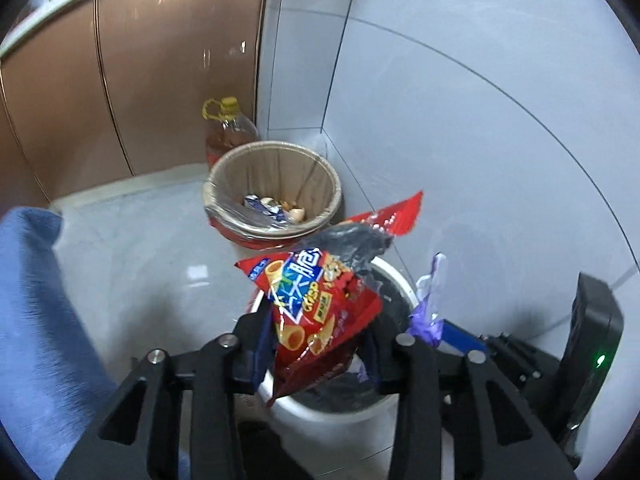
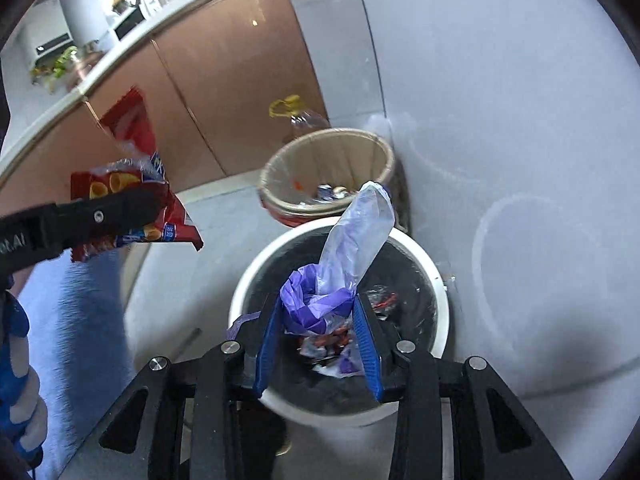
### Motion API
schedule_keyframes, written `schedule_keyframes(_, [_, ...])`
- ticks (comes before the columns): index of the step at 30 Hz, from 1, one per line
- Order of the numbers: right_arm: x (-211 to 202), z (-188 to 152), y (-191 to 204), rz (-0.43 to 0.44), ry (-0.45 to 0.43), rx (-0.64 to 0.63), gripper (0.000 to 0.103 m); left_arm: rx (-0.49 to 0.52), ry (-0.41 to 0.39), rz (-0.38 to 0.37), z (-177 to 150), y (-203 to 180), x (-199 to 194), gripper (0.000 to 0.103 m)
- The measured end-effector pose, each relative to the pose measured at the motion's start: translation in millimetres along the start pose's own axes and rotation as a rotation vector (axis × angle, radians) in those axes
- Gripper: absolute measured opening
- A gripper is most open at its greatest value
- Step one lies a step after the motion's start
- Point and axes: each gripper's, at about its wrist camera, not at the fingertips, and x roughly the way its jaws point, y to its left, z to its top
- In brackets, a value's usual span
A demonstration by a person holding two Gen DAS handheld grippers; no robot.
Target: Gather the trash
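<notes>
the left gripper (image 1: 316, 354) has a crinkled red foil snack packet (image 1: 316, 308) between its partly spread fingers; whether the pads press it i cannot tell. the right gripper (image 2: 318, 344) clasps a crumpled purple and clear plastic bag (image 2: 344, 264). both hang above the round white bin lined in black (image 2: 438, 320), beside a tan lined bin (image 2: 276, 176).

Red snack wrapper (image 1: 316, 316) and crumpled purple bag (image 2: 320, 300) above white bin (image 2: 436, 280).

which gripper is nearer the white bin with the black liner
Right. The right gripper, holding the purple plastic bag, hangs directly over the white bin; the left gripper, with the red snack bag, is off to its side.
</notes>
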Motion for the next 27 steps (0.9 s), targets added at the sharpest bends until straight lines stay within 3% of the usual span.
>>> schedule_keyframes(5, [18,5,-8,-0.035,0.025,0.009,0.043,-0.063,0.024,-0.064,5,9,20,0.05])
schedule_keyframes(9, [15,1,-8,-0.034,0.024,0.021,0.044,-0.094,0.002,-0.091,2,16,9,0.053])
schedule_keyframes(18, [-37,7,32,-0.011,-0.073,-0.025,0.056,-0.101,-0.145,-0.003,-19,33,-80,0.057])
schedule_keyframes(27, [-129,-9,110,-0.021,-0.253,-0.164,0.081,-0.141,-0.283,0.178,-74,67,-189,0.068])
